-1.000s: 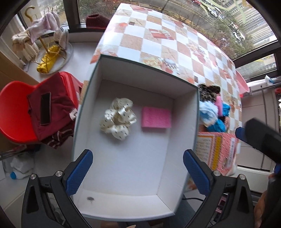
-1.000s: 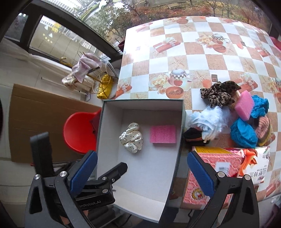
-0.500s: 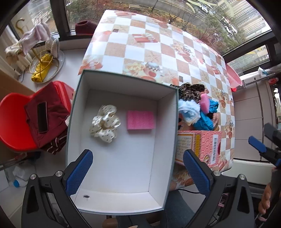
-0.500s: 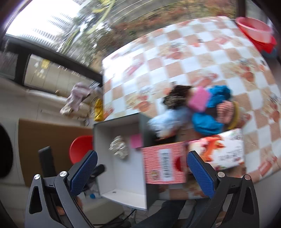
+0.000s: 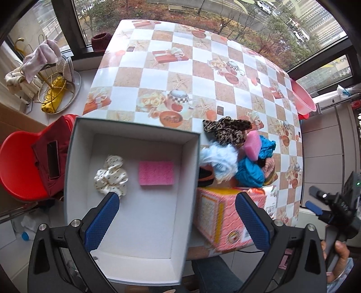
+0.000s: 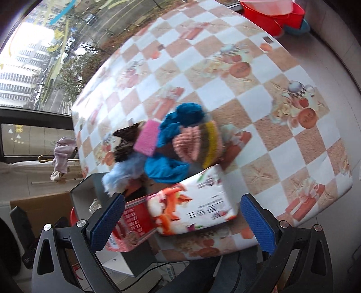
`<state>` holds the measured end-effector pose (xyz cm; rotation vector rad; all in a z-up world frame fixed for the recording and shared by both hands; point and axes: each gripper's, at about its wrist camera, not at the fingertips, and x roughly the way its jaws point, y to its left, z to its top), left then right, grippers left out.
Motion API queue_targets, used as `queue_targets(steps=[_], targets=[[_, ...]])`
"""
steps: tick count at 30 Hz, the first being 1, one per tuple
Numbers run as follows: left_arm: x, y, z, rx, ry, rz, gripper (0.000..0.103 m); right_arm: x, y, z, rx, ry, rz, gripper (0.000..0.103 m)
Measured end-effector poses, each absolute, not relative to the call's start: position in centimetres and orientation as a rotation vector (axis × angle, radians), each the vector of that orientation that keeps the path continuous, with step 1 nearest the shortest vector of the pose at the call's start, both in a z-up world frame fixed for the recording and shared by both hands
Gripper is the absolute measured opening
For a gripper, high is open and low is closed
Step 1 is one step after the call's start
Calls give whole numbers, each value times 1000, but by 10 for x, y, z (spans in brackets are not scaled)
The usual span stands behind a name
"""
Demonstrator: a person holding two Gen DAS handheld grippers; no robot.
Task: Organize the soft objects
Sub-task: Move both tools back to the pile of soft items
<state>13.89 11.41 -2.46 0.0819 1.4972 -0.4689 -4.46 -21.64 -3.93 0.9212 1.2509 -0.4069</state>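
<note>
A white box (image 5: 79,157) stands at the table's near left edge. It holds a cream dotted scrunchie (image 5: 111,178) and a pink sponge (image 5: 156,173). Right of it lies a pile of soft things: a leopard scrunchie (image 5: 226,133), a pale blue fluffy one (image 5: 220,161), a second pink sponge (image 5: 253,145) and blue cloth (image 5: 250,169). My left gripper (image 5: 178,223) is open and empty above the box. My right gripper (image 6: 182,222) is open and empty, high over the pile (image 6: 171,139), and also shows at the left wrist view's right edge (image 5: 315,204).
A pink printed carton (image 5: 225,216) lies in front of the pile, also in the right wrist view (image 6: 191,211). The checkered tablecloth (image 5: 180,74) stretches behind. A red chair (image 5: 15,162) with a dark red bag stands left of the box. Red basins (image 6: 273,13) sit at the far corner.
Both grippers have pulled back and risen. The right wrist view has swung right, from the box to the pile and carton. Nothing on the table has moved.
</note>
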Motion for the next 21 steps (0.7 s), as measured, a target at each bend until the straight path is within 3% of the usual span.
queue_targets(steps=[11,21], targets=[[138,21,-10,246,1444,-476,103,-56,-269,-92,985,1362,-389,103],[131,-36,-12,323,1459,-473,103,-64,-303,-108,971,1422,-366,103]])
